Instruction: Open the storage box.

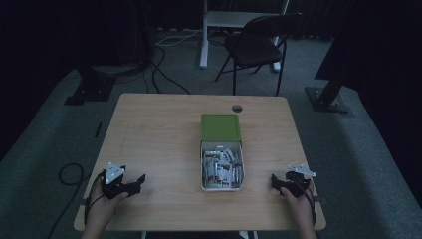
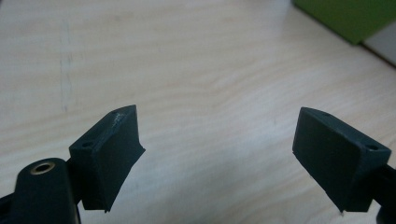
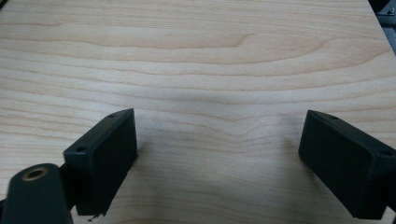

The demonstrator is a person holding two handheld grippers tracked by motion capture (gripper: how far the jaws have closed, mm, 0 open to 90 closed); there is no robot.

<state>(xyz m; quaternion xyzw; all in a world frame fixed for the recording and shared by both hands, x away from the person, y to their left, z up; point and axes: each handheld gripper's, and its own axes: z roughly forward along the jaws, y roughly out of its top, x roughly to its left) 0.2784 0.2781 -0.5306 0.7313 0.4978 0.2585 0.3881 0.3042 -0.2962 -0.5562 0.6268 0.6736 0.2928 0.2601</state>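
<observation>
A white box [image 1: 222,167] of small red-and-white packets [image 1: 221,169] sits open at mid-table, its green lid [image 1: 221,127] lying flat and touching the box's far end, so that box and lid together form one long shape running straight away from the person's edge of the wooden table [image 1: 159,134]. Both hands rest near that edge, one on either side of the box and each well apart from it. The left gripper [image 1: 141,182] lies to the box's left with its jaws aimed across the table towards the box's near end; in the left gripper view its jaws stand wide with bare wood between them, and a corner of the green lid [image 2: 348,16] shows at the upper right. The right gripper [image 1: 273,181] lies to the box's right, its jaws likewise wide and holding nothing over plain wood in the right gripper view. The right one appears slightly the nearer of the two to the box, though the margin is small. Judged from this layout, any reach for the packets would run inwards from the side, across the box's short axis, and would have to clear its long side wall first.
</observation>
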